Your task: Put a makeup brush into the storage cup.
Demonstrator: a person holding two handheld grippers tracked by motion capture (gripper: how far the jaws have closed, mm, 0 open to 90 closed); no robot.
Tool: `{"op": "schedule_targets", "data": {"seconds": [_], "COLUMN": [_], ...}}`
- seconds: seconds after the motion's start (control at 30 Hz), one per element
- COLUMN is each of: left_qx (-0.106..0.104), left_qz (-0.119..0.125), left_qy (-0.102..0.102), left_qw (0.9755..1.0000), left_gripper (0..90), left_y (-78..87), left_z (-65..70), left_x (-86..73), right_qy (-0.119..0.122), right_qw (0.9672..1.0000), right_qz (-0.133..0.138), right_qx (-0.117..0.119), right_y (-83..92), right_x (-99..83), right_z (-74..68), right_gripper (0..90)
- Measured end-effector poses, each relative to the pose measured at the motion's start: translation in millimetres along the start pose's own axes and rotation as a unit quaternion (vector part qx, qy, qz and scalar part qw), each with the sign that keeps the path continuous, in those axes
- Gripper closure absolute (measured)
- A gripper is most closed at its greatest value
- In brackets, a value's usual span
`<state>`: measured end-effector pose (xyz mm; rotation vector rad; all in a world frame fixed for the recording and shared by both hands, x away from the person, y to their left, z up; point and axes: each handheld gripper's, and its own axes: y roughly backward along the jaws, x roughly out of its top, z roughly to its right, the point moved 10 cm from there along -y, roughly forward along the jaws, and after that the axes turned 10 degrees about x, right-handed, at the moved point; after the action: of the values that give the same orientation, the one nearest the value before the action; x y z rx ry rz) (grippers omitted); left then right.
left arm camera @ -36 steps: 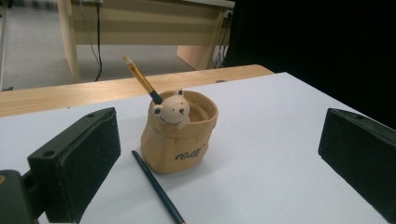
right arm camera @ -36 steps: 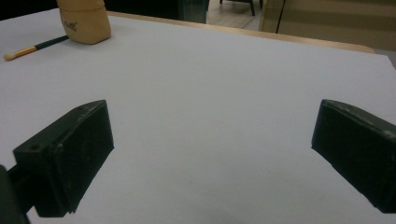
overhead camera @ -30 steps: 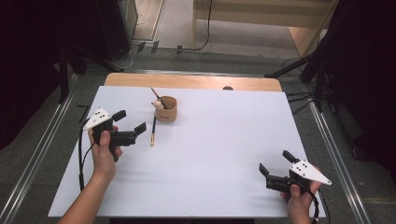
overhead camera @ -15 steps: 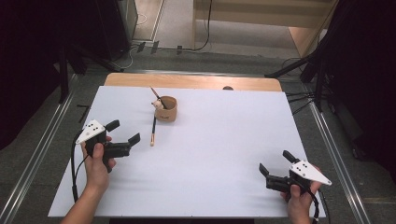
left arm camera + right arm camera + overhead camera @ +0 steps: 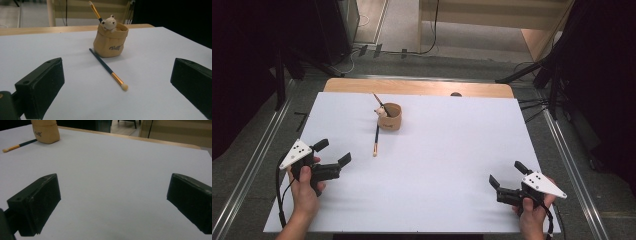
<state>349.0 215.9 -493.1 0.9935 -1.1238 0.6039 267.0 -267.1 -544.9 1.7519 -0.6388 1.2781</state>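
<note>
Two brushes are what we have to work with here. One brush (image 5: 376,139) lies flat on the white table (image 5: 452,170), its dark handle running toward the tan pot (image 5: 390,117) and ending just beside the pot's base, its pale tip pointing back toward our left side. In the left gripper view that loose brush (image 5: 108,69) shows a gold ferrule and a soft cream tip, and it sits between our two black jaws, farther off and untouched. The second brush (image 5: 95,11) stands tilted inside the pot (image 5: 111,41), next to a little bear figure (image 5: 110,23) peeking over the rim.

Our left gripper (image 5: 333,155) hovers near the front left part of the table, aimed at the loose brush, jaws wide apart and holding nothing. The left hand (image 5: 305,187) grips its handle from below.

Our right gripper (image 5: 505,176) rests near the front right corner, well apart from the brush and the pot, jaws likewise spread with only bare table between them. In the right gripper view we see the pot (image 5: 46,131) and the lying brush (image 5: 19,145) far off at the upper left.

A strip of wooden tabletop (image 5: 422,87) shows along the far edge of the white surface.
</note>
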Motion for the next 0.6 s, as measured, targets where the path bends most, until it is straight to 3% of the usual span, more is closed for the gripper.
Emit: {"op": "schedule_targets", "data": {"seconds": [0.6], "left_qx": [0.008], "left_qz": [-0.015], "left_qy": [-0.012], "left_qw": [0.9998], "left_gripper": [0.0], "left_y": [14.9], "left_z": [-5.7], "left_x": [-20.7], "right_qy": [-0.002], "right_qw": [1.0], "right_qz": [0.004], "right_qx": [-0.001], "right_y": [2.6], "right_x": [1.3], "right_z": [0.0], "right_gripper": [0.0]}}
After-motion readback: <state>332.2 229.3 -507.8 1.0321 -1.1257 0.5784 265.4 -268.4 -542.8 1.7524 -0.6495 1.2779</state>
